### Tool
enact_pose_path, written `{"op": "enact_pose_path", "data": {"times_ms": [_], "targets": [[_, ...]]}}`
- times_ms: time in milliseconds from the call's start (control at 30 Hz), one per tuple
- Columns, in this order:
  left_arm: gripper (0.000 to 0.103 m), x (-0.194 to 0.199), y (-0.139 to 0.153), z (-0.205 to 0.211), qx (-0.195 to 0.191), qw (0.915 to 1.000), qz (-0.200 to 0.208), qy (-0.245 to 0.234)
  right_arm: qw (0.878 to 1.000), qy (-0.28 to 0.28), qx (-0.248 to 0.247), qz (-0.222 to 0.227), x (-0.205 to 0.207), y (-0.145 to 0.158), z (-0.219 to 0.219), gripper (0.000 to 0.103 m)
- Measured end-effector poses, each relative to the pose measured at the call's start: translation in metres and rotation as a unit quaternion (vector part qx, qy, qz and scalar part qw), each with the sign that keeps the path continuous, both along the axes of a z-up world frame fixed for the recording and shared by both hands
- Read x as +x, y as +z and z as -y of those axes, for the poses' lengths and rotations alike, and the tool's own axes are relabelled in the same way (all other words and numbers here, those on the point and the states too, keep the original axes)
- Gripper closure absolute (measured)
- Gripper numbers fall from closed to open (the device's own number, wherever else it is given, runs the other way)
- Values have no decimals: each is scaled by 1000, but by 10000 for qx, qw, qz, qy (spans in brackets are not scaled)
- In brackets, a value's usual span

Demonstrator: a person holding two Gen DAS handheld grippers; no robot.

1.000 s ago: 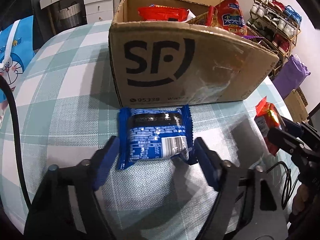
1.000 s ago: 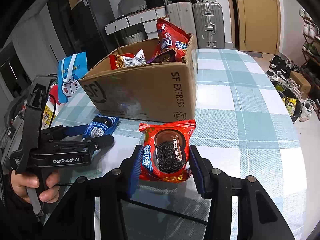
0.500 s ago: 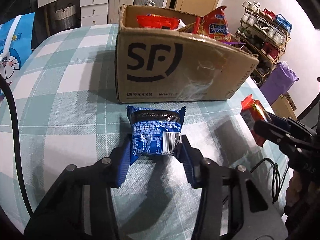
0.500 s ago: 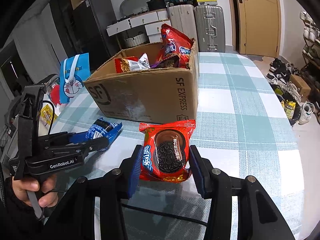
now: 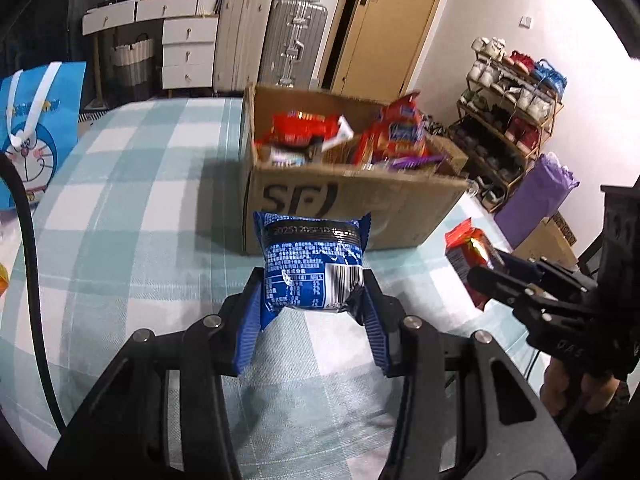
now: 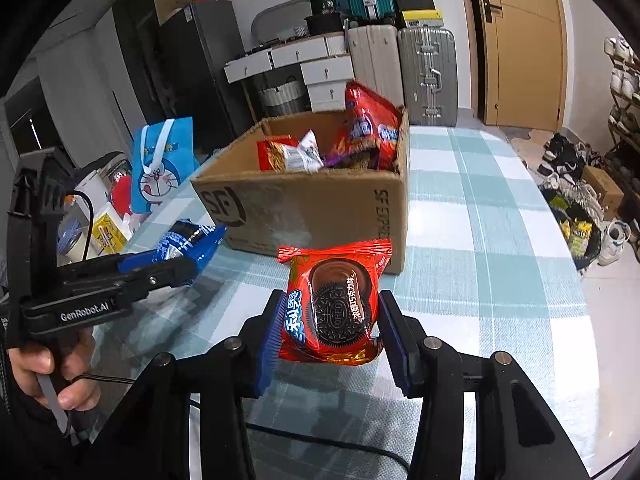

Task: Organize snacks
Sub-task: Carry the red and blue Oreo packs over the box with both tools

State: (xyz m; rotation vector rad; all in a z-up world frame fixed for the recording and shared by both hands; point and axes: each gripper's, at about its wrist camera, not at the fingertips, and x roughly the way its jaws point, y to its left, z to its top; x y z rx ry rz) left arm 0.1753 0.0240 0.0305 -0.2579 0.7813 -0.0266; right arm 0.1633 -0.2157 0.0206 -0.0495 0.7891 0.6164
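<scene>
Left wrist view: the left gripper (image 5: 314, 304) clamps a blue Oreo pack (image 5: 314, 266) above the checked tablecloth (image 5: 120, 200), with the blurred SF cardboard box (image 5: 400, 216) at 12 o'clock. Right wrist view: the right gripper (image 6: 328, 334) pinches a red Oreo pack (image 6: 334, 308), level, with the box (image 6: 320, 216) at 12 o'clock; its contents are partly hidden.

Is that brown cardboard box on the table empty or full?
Partly full: the open-topped brown cardboard box holds red snack packets poking above its rim.
</scene>
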Motion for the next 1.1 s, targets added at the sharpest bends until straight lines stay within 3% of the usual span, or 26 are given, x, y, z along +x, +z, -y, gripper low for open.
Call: {"op": "enact_pose_path", "data": {"times_ms": [433, 1100], "targets": [[60, 2, 50, 5, 211, 9990, 397, 58, 9989, 143, 198, 397, -1, 40, -6, 57], [60, 24, 93, 7, 398, 9961, 791, 39, 9952, 347, 353, 843, 18, 81, -24, 57]]}}
